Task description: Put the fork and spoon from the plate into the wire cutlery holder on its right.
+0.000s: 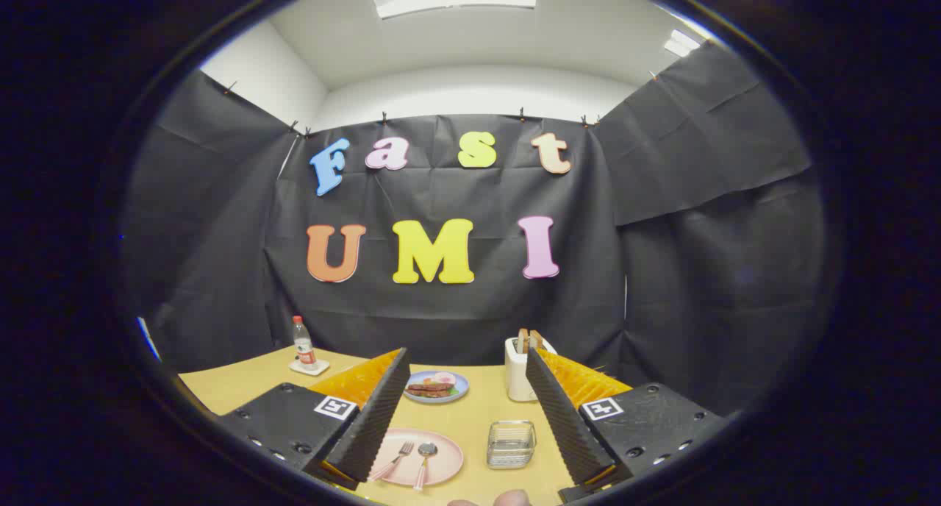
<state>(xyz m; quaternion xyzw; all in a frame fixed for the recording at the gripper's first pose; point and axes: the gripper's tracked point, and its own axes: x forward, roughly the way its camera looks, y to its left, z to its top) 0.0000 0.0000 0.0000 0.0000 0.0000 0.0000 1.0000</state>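
A pink plate (445, 458) lies on the yellow table (474, 418), close to my left finger. On it rest a fork (395, 460) and, just to its right, a spoon (424, 460), both with pink handles. The wire cutlery holder (510, 444) stands to the right of the plate, near my right finger, and looks empty. My gripper (467, 362) is held above the table with its fingers wide apart and nothing between them; plate and holder show in the gap below the fingertips.
Beyond the plate sits a blue plate of food (437, 386). A white toaster (519, 370) with bread slices stands behind the wire holder. A small bottle (303, 348) on a coaster is at the table's far left. Fingertips of a hand (500, 499) show at the near edge.
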